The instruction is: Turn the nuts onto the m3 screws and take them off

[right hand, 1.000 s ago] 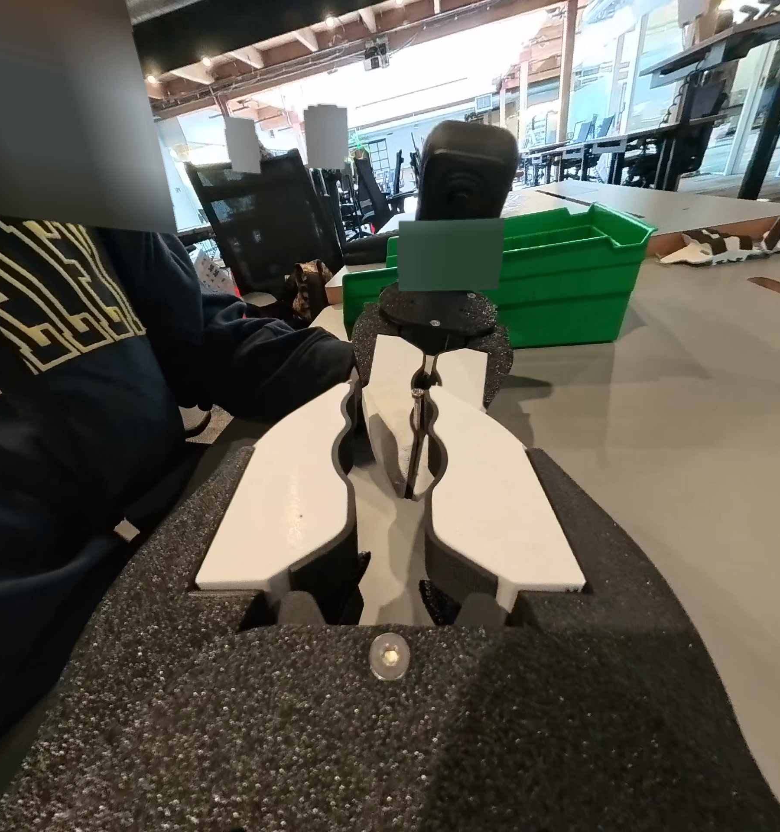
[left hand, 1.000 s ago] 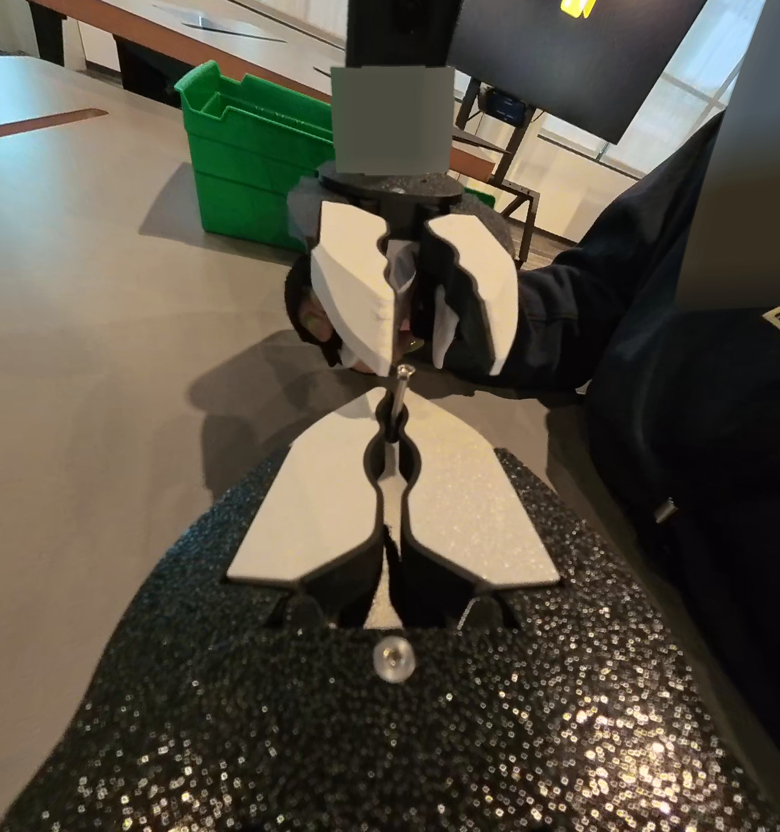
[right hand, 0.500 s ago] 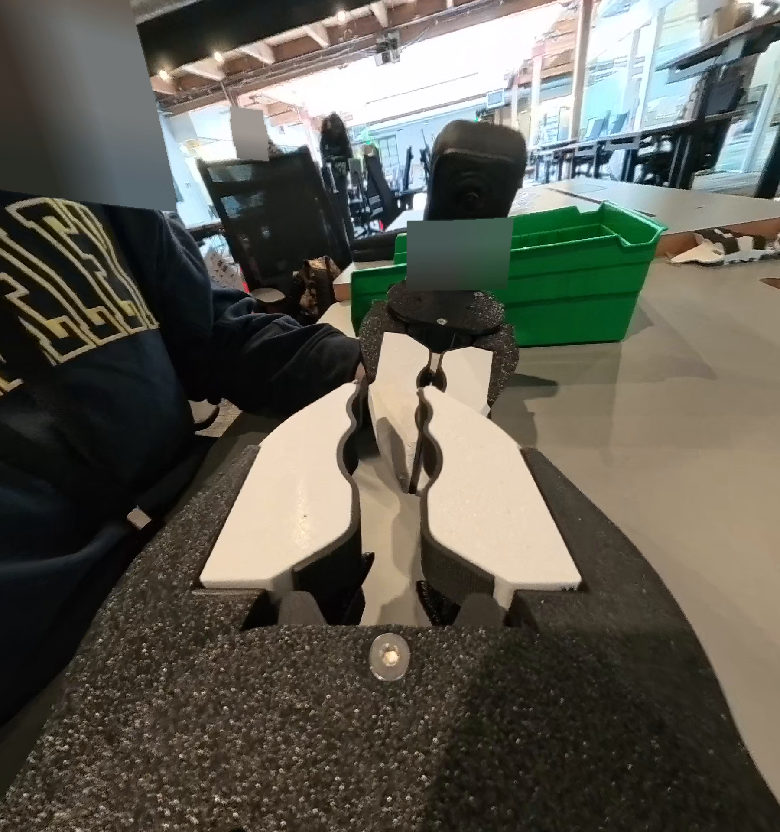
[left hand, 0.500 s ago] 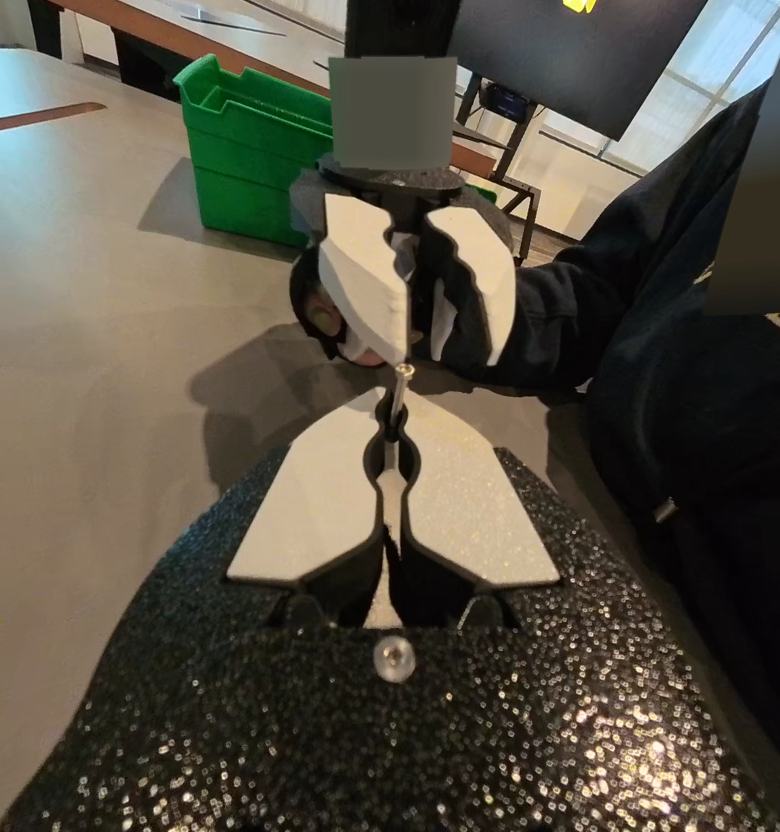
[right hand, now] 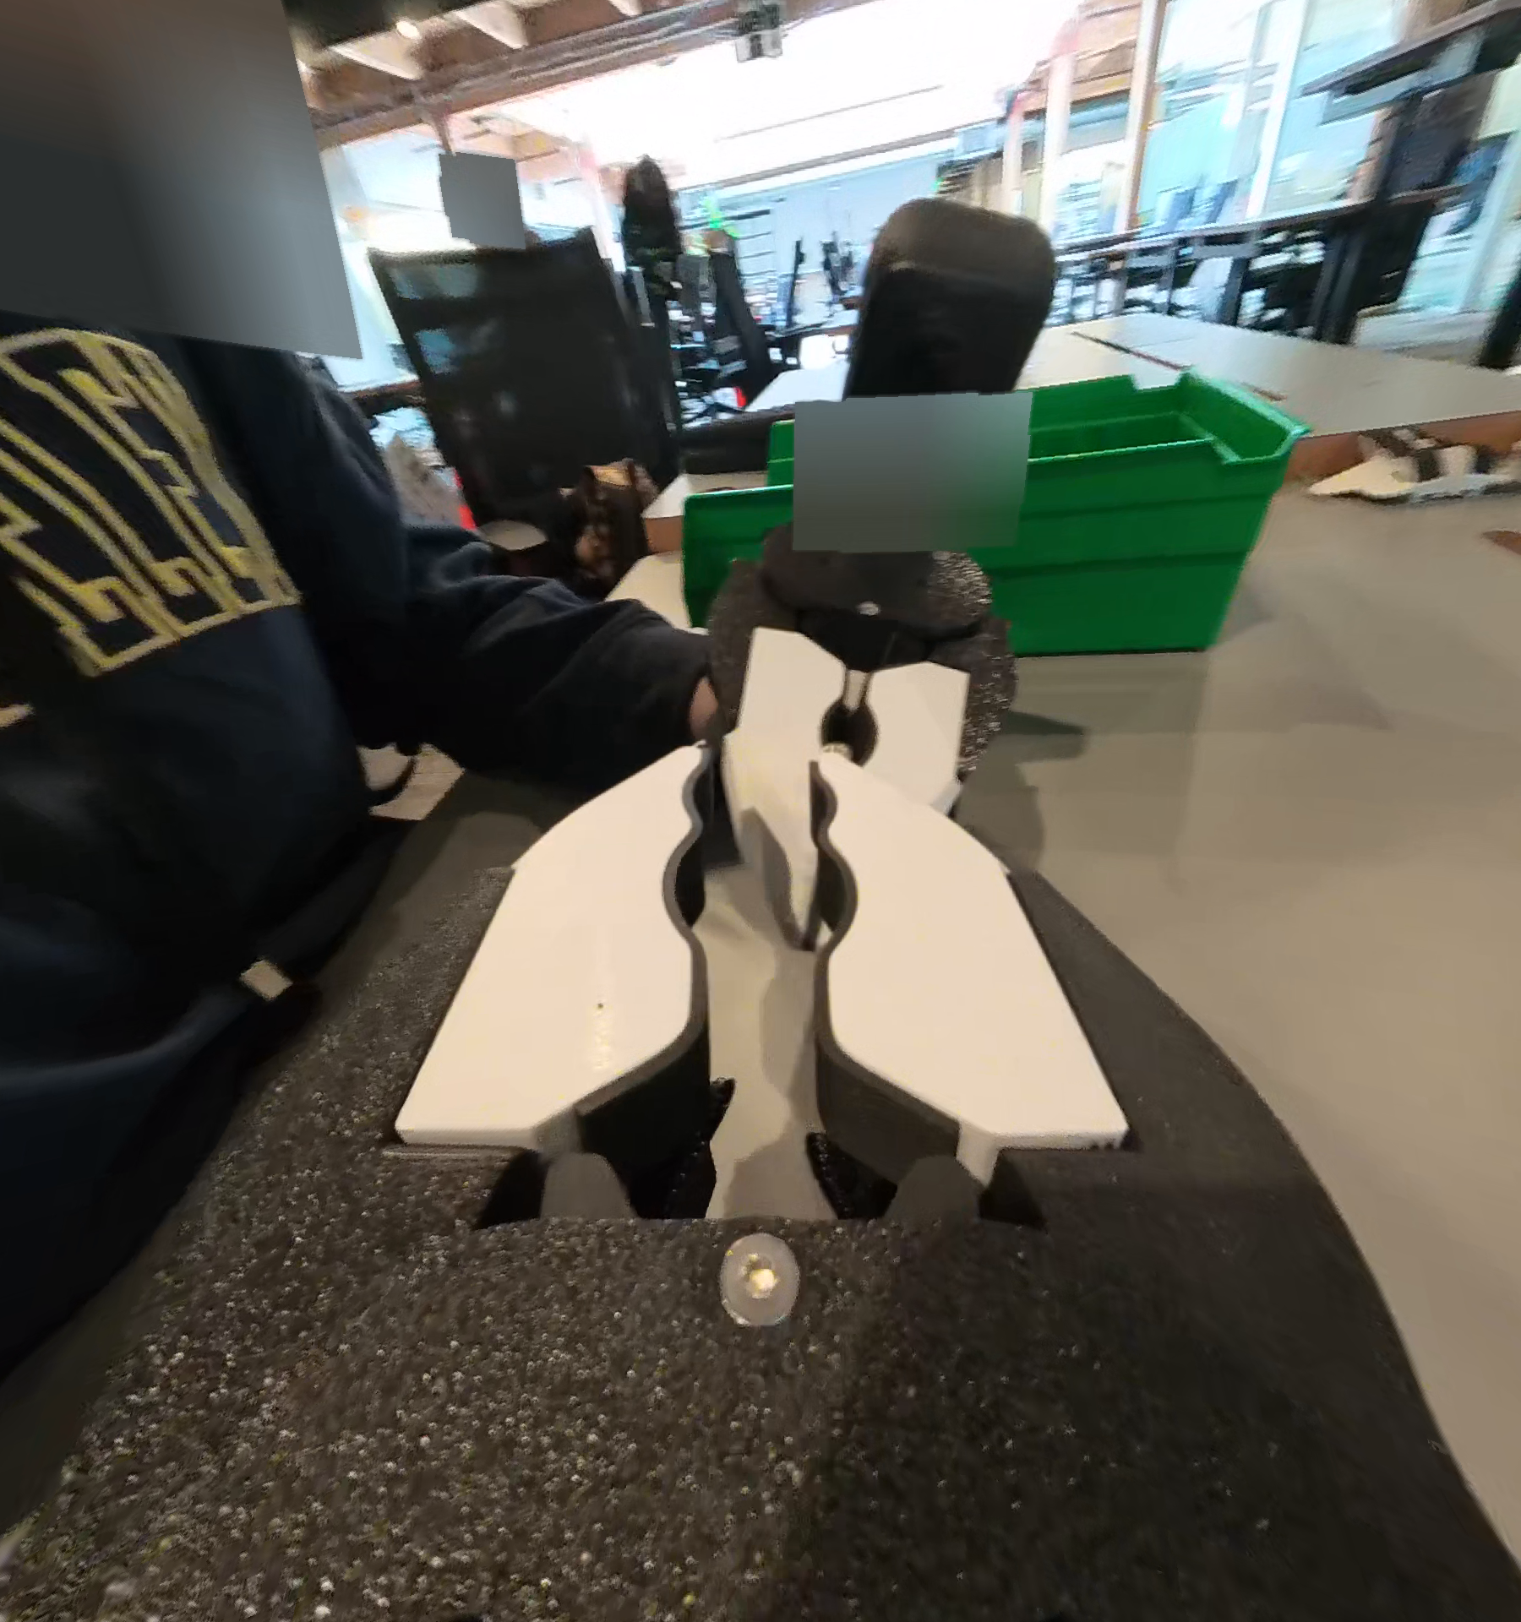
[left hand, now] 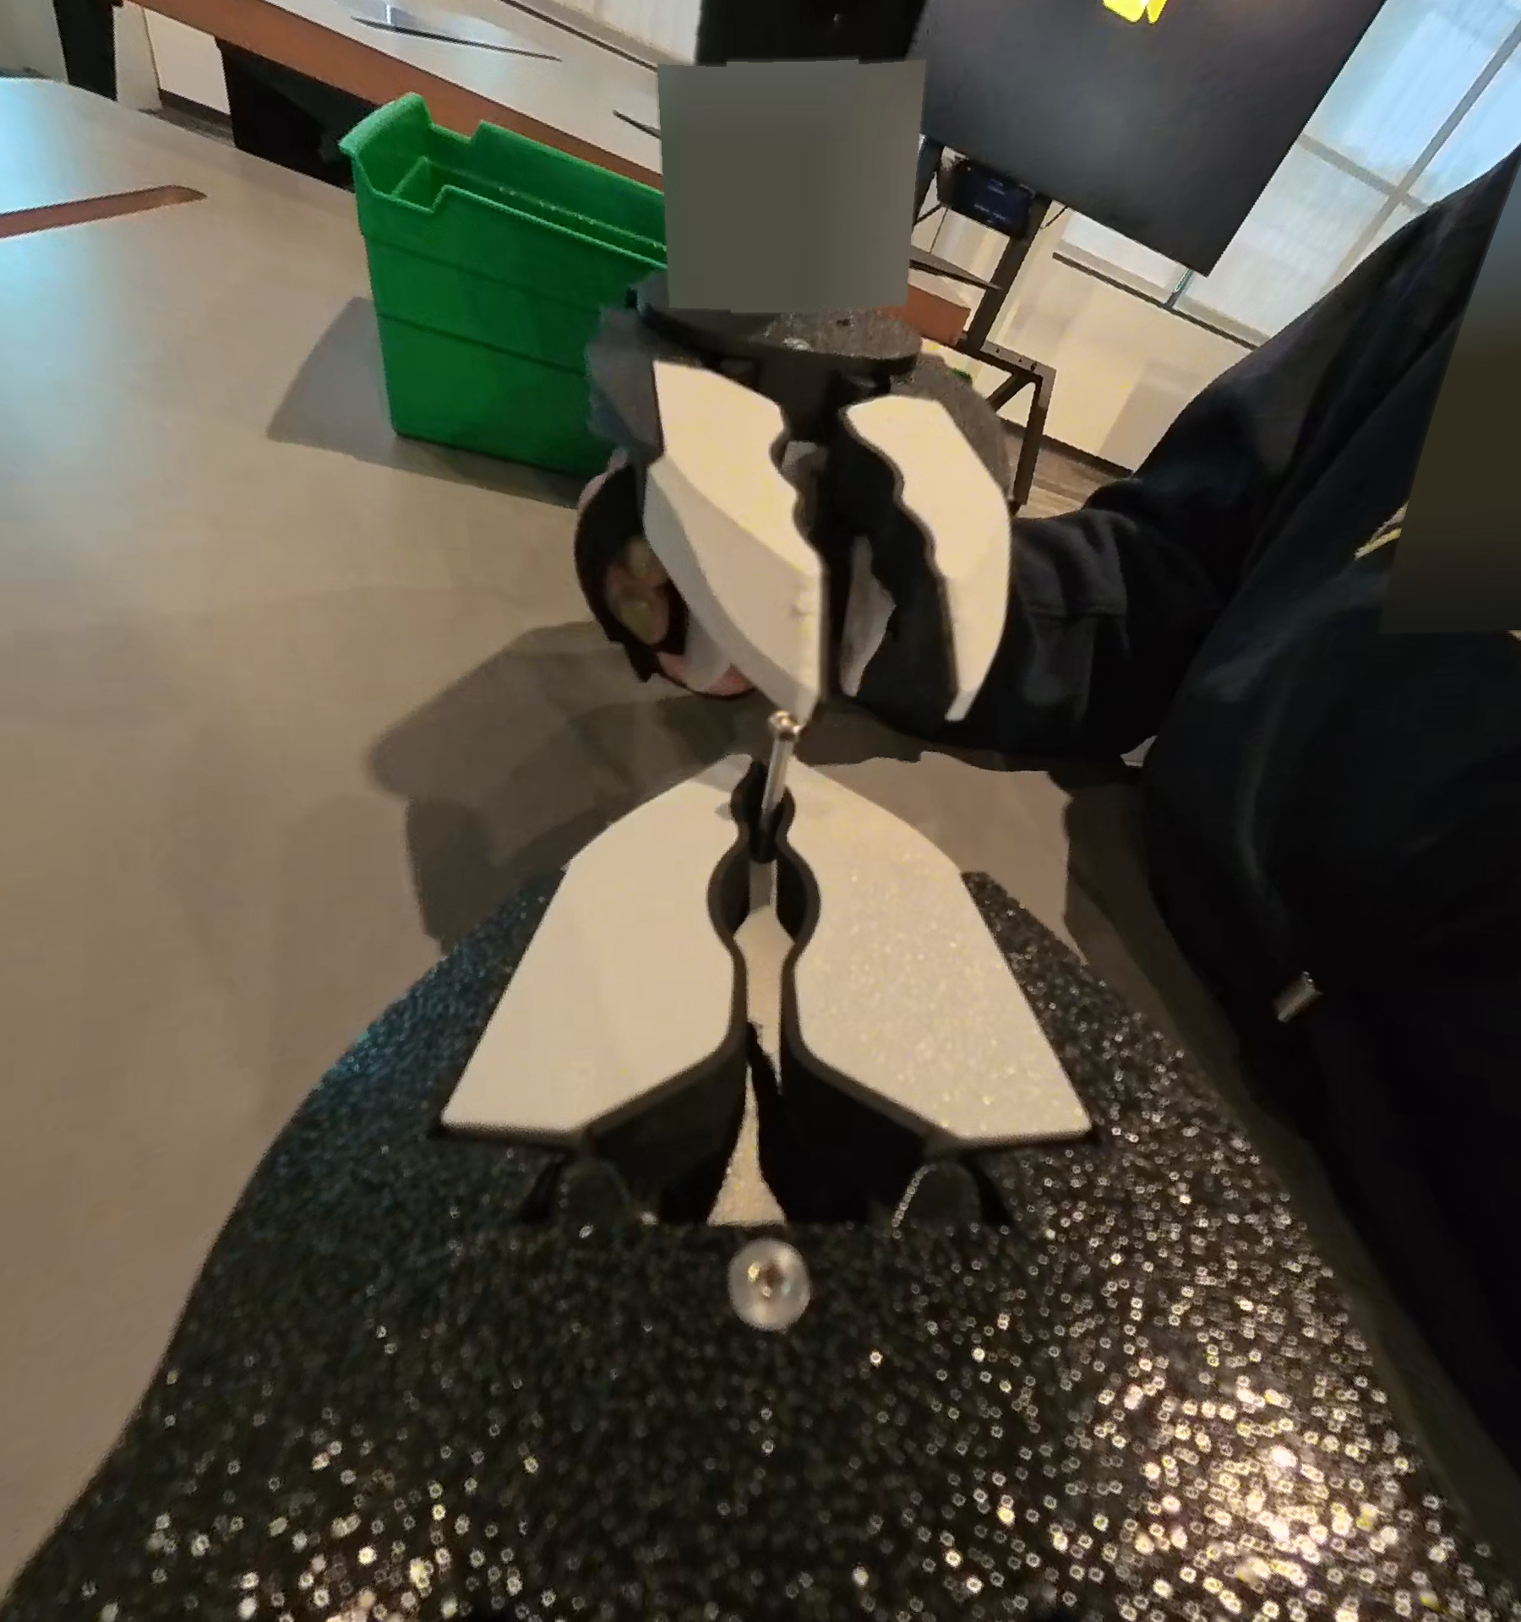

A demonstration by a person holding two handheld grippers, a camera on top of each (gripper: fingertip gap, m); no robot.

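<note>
Left gripper (left hand: pixel 761 821) is clamped on the screw (left hand: pixel 774 772), tip pointing away. Right gripper (right hand: pixel 761 790) jaws stand apart just beyond the screw's tip, with the nut (left hand: pixel 788 722) there. Keep screw steady, close squarely on nut, twist along the screw's axis.

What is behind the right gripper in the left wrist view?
Behind the right gripper stands a green bin on the grey table. The bin's right end and inside are covered.

A thin silver metal screw (left hand: pixel 774 772) stands nearly upright above the grey tabletop (left hand: pixel 169 702), its lower shank clamped in the left claw (left hand: pixel 761 825), a small nut (left hand: pixel 783 722) at its top end.
</note>
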